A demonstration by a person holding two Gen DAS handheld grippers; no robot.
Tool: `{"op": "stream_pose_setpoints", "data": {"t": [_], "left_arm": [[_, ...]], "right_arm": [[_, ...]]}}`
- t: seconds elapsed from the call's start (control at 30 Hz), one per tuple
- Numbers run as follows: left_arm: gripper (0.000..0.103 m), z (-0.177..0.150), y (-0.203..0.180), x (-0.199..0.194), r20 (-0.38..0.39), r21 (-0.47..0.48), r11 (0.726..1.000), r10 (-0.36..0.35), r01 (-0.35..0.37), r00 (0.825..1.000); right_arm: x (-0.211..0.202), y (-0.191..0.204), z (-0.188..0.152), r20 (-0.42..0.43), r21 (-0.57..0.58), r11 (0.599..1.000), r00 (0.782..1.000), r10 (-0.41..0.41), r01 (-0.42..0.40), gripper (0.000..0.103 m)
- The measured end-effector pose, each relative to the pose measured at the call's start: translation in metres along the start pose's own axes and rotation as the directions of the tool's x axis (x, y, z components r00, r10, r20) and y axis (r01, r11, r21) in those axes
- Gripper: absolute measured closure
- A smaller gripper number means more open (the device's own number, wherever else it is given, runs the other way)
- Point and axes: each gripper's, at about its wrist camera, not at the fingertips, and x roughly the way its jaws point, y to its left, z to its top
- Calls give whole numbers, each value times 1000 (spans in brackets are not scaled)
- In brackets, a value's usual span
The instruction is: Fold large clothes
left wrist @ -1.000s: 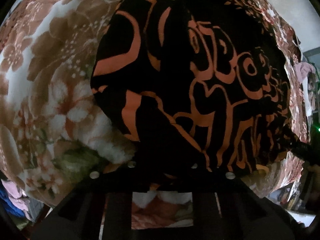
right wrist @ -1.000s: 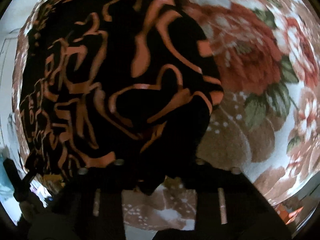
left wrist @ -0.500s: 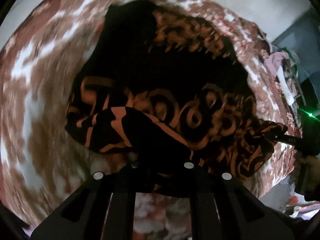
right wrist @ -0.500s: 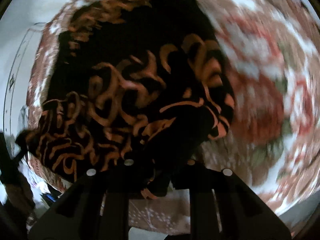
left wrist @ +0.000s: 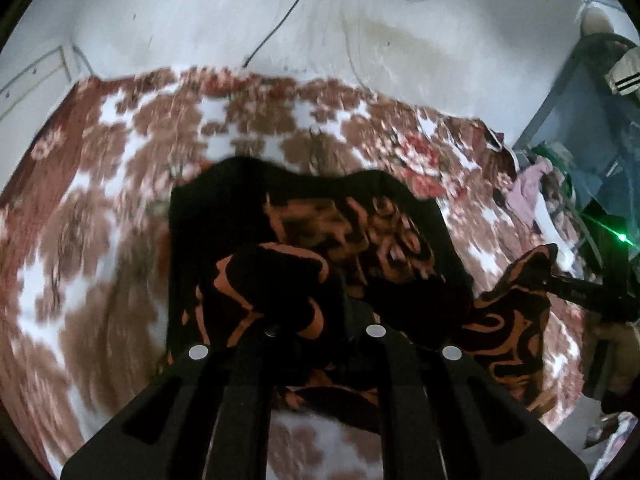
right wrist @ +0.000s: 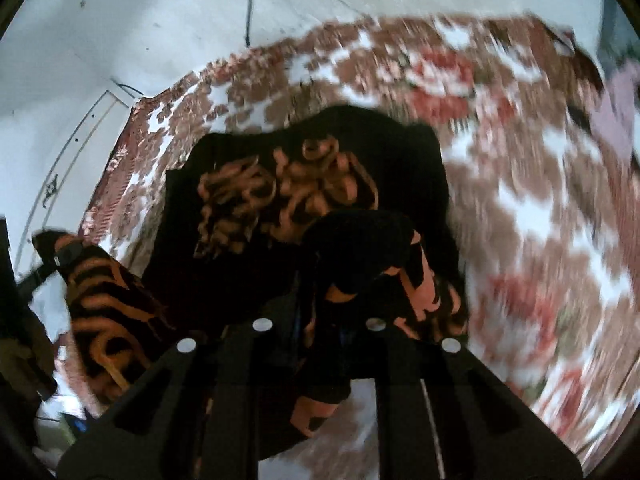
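Note:
A black garment with orange swirl print [left wrist: 352, 240] lies on a floral bed cover [left wrist: 100, 208]. My left gripper [left wrist: 320, 320] is shut on a bunched near corner of it, lifted off the bed. My right gripper [right wrist: 320, 316] is shut on the other near corner of the garment [right wrist: 288, 196], also lifted. The right gripper shows in the left wrist view [left wrist: 548, 276] with cloth hanging from it. The left gripper shows in the right wrist view [right wrist: 60, 260] the same way. The fingertips are hidden by cloth.
A white wall [left wrist: 360, 40] with a socket and a cable [left wrist: 280, 24] stands behind the bed. A dark rack with clothes [left wrist: 568, 168] stands at the right. A pink garment [right wrist: 616, 108] lies at the bed's right edge.
Both grippers have risen and pulled back with the garment's near edge. The view has opened from close over the cloth to the whole bed and the wall.

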Motion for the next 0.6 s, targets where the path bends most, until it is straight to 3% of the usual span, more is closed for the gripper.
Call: {"op": "stream_pose_setpoints", "data": {"t": [0.4, 0.6], "left_arm": [[96, 78, 22, 95, 50, 3, 998, 57, -57, 997], [96, 126, 72, 148, 32, -116, 990, 79, -75, 996]], "right_arm": [[96, -22, 104, 44, 21, 1000, 999, -12, 11, 90], [154, -49, 164, 1, 107, 994, 1000, -15, 15, 90]]}}
